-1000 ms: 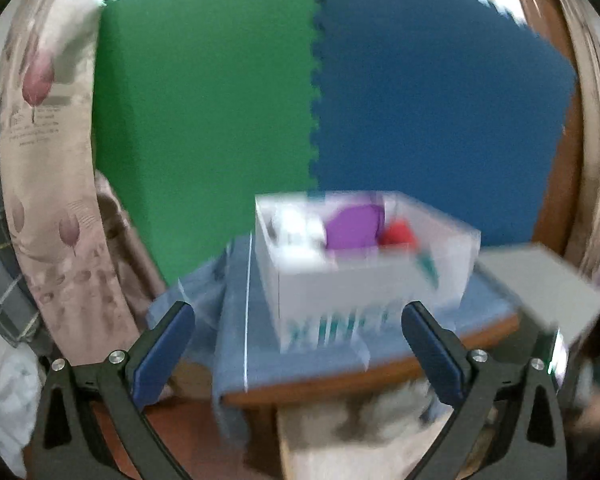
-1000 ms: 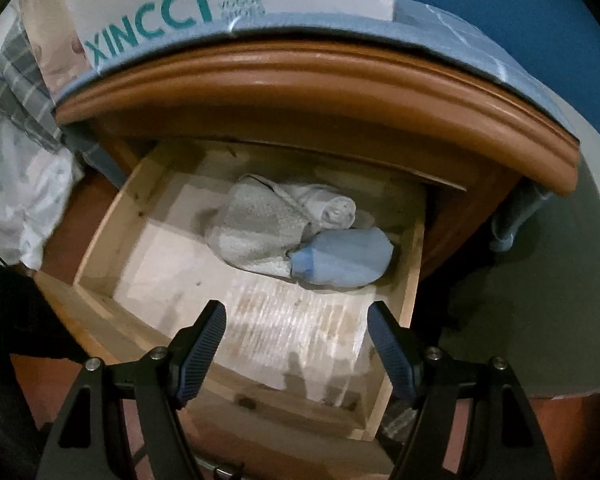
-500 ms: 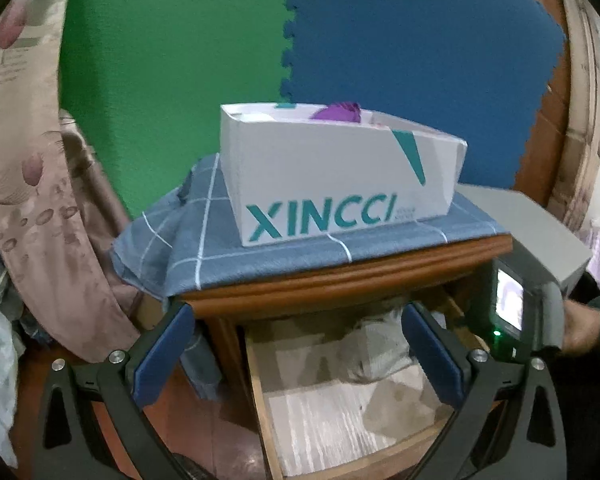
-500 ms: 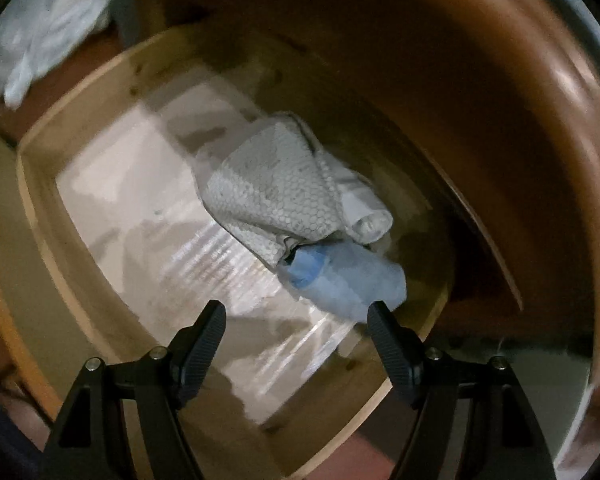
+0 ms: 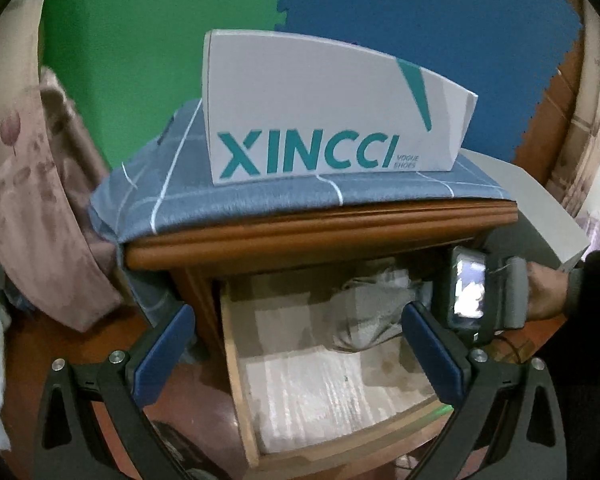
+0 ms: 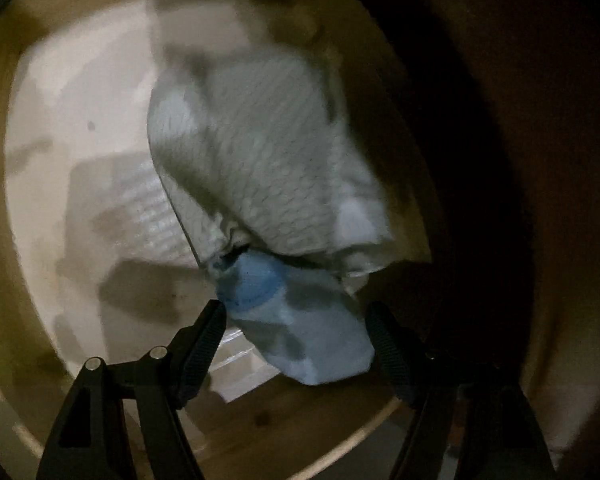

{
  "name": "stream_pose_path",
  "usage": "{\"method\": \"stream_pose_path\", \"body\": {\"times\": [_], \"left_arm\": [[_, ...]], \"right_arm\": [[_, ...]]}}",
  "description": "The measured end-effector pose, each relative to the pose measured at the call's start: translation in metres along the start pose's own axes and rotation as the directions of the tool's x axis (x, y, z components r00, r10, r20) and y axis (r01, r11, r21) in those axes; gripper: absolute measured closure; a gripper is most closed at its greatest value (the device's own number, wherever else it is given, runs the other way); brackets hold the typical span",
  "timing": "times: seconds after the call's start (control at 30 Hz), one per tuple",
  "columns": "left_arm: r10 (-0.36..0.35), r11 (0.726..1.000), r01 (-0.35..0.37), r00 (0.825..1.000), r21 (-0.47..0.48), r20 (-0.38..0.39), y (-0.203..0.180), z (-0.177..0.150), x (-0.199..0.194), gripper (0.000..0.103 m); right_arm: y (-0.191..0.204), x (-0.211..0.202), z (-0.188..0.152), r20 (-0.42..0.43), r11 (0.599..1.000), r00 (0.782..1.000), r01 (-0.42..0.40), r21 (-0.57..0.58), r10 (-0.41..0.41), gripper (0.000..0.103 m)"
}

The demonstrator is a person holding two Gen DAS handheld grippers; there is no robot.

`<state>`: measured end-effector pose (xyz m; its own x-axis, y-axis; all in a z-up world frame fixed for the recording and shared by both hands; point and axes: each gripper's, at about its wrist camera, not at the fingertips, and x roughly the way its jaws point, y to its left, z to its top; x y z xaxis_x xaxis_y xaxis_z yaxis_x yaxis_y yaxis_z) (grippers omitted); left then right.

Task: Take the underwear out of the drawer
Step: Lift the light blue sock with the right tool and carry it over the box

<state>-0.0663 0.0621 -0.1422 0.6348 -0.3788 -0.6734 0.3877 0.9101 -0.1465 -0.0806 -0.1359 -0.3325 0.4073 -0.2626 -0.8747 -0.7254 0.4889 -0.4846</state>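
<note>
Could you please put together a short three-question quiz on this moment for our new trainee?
1. True or false: the right gripper has its jaws shut on the light blue garment.
2. Which item lies farther back in the drawer: the light blue garment or the grey patterned garment?
3. What stands on the checked cloth on top of the nightstand? A) a lamp B) a white XINCCI box C) a stack of books

Key:
1. False; the jaws are open on either side of it.
2. The grey patterned garment.
3. B
</note>
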Motion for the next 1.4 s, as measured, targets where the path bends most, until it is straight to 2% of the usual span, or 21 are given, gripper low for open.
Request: {"method": "stream_pose_path", "body": {"times": [0.07, 0.13, 0.17, 0.27, 0.43, 0.6, 0.7, 0.83, 1.07, 1.17, 1.23, 1.4], "left_arm": [[-0.002, 1.000, 0.002, 1.000, -0.018, -0.013, 0.001, 0.000, 0.005, 0.001], [0.002, 1.000, -0.003, 1.000, -0.020, -0.022, 0.000, -0.001, 0.009, 0.001], [0.005, 1.000, -0.005, 1.000, -0.016, -0.026, -0.001, -0.001, 0.010, 0.001], [-0.001, 1.000, 0.001, 1.000, -0.017, -0.028, -0.003, 0.000, 0.012, 0.001], [-0.008, 1.000, 0.007, 1.000, -0.029, -0.027, -0.002, 0.001, 0.012, 0.001], [0.005, 1.000, -0.006, 1.000, -0.026, -0.013, 0.000, 0.000, 0.009, 0.001], [0.016, 0.999, -0.016, 1.000, -0.032, -0.005, 0.004, 0.000, 0.006, 0.001], [0.029, 0.998, -0.030, 1.000, -0.056, -0.007, 0.012, -0.002, 0.006, 0.001], [0.026, 0.995, -0.026, 1.000, -0.099, -0.008, 0.020, -0.001, 0.004, 0.001], [0.022, 0.994, -0.022, 1.000, -0.108, -0.007, 0.022, 0.000, 0.004, 0.001], [0.018, 0.993, -0.018, 1.000, -0.113, -0.008, 0.023, 0.000, 0.004, 0.001], [0.010, 0.993, -0.011, 1.000, -0.122, -0.005, 0.025, 0.001, 0.003, 0.001]], "right_arm": [[0.002, 0.007, -0.002, -0.005, 1.000, 1.000, -0.008, -0.017, 0.008, 0.030], [-0.007, 0.007, -0.004, 0.005, 0.998, 0.999, -0.050, 0.030, 0.050, 0.033], [-0.010, 0.007, -0.005, -0.010, 0.998, 0.999, -0.048, 0.050, 0.049, 0.051], [-0.010, -0.003, -0.010, -0.021, 0.996, 0.997, -0.068, 0.066, 0.069, 0.060], [-0.009, -0.043, -0.023, 0.013, 0.977, 0.987, -0.161, 0.142, 0.161, 0.063], [-0.012, -0.101, -0.030, 0.084, 0.949, 0.981, -0.190, 0.250, 0.175, 0.063], [-0.020, -0.130, -0.034, 0.140, 0.916, 0.976, -0.207, 0.344, 0.168, 0.063], [-0.036, -0.171, -0.044, 0.236, 0.835, 0.960, -0.249, 0.491, 0.148, 0.063], [-0.049, -0.255, -0.050, 0.377, 0.701, 0.925, -0.293, 0.650, 0.038, 0.063], [-0.063, -0.275, -0.049, 0.427, 0.643, 0.904, -0.327, 0.693, 0.000, 0.063], [-0.070, -0.294, -0.048, 0.451, 0.628, 0.892, -0.338, 0.701, -0.023, 0.063], [-0.088, -0.333, -0.035, 0.498, 0.625, 0.863, -0.343, 0.702, -0.086, 0.063]]}}
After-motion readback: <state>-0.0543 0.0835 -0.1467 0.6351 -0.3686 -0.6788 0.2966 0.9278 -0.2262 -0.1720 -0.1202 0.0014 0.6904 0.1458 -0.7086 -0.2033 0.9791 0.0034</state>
